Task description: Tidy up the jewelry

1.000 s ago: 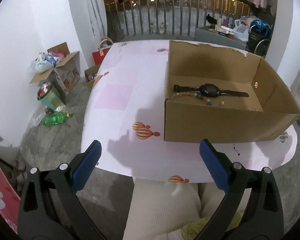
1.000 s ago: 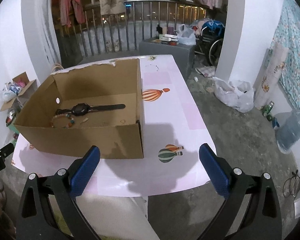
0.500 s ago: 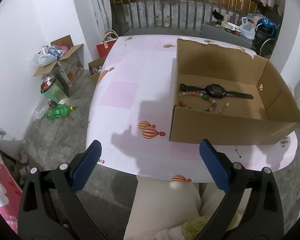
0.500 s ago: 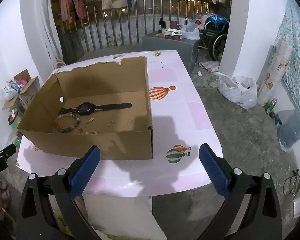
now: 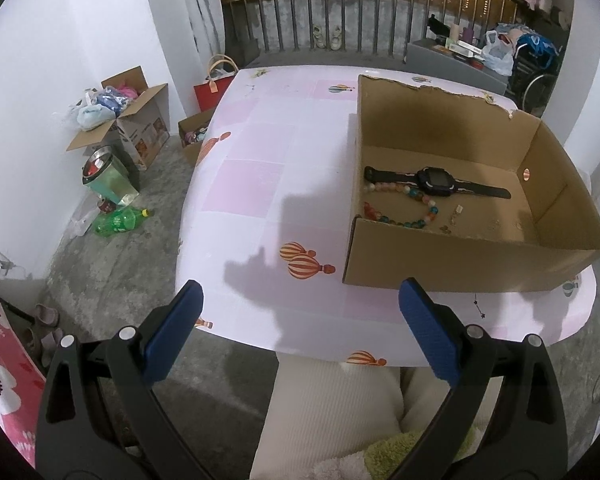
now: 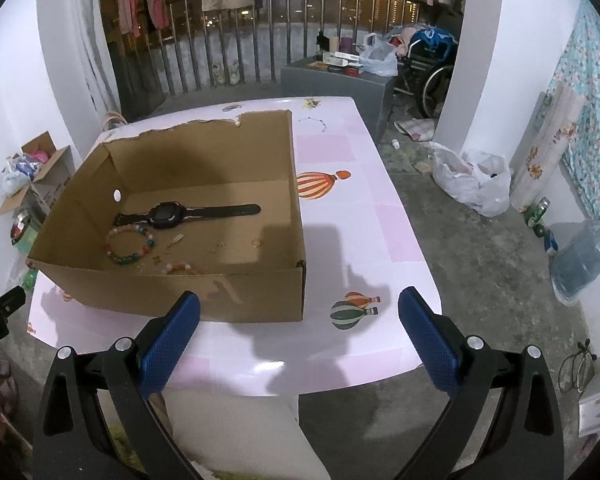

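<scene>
Compared with a second ago, both grippers have risen and drawn back, so more of the floor of the cardboard box [image 5: 456, 256] shows over its near wall and small pieces that were hidden now come into sight. On the left, the left gripper [image 5: 298, 326] hangs over the near edge of the pink table [image 5: 268, 184], its blue pads spread wide with nothing between them; the box sits ahead of it and off to its right, well apart from its fingertips. Inside lie a black watch [image 6: 168, 213] stretched across the floor, a colourful bead bracelet [image 6: 130, 244] just in front of its strap, a second pinkish bracelet [image 6: 180, 268] against the near wall, and a few tiny trinkets too small to name. Further right, the right gripper [image 6: 298, 328] is likewise spread wide and empty, hovering short of the box, which lies ahead and to its left.
</scene>
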{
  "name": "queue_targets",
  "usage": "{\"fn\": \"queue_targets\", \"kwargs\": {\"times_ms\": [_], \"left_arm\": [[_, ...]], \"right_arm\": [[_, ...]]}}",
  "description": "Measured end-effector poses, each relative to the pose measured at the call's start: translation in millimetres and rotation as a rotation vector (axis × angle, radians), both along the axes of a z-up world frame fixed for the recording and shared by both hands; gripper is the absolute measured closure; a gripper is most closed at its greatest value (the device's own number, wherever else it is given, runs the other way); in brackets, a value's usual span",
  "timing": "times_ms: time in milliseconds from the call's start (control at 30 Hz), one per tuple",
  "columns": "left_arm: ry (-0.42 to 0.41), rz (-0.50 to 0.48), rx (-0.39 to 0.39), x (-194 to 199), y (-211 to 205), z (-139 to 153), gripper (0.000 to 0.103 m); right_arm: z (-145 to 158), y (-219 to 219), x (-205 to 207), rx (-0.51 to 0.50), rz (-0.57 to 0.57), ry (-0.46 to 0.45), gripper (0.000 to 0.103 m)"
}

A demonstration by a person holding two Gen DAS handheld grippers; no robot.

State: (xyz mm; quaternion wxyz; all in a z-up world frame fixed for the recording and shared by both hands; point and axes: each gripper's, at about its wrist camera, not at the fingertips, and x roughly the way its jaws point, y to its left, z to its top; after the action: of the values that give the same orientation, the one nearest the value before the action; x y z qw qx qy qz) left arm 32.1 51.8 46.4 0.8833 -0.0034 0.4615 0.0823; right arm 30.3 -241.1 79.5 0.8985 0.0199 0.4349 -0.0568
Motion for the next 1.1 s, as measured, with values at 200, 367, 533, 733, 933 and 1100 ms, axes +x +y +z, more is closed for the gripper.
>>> {"fn": "queue_targets", "kwargs": {"times_ms": [200,367,533,733,933,1100], "left_arm": [[0.009,-0.006,-0.008,-0.2,-0.7,-1.2,0.008],[0.015,-0.009,-0.011,0.0,-0.8,-1.2,0.008],[0.025,-0.014,-0.012,1.2,-1.6,-2.4,0.008],[0.032,-0.022,-0.013,1.2,-4.1,-3.0,0.008],[0.031,-0.028,-0.01,0.7,-4.9,-2.7,0.008],[0.033,-0.029,-0.011,0.7,-5.3,-2.7,0.008]], "right_arm": [[-1.3,-1.7,0.2,-0.012,0.0,0.007,0.007],[-1.2,-3.4,0.4,-0.013,-0.006,0.008,0.007],[-1.7,-3.9,0.9,-0.014,-0.006,0.01,0.007],[-2.5,-3.8,0.4,-0.016,-0.003,0.011,0.007],[-3.6,-2.8,0.1,-0.017,0.001,0.011,0.007],[-4.0,-3.0,-0.5,-0.016,0.001,0.013,0.007]]}}
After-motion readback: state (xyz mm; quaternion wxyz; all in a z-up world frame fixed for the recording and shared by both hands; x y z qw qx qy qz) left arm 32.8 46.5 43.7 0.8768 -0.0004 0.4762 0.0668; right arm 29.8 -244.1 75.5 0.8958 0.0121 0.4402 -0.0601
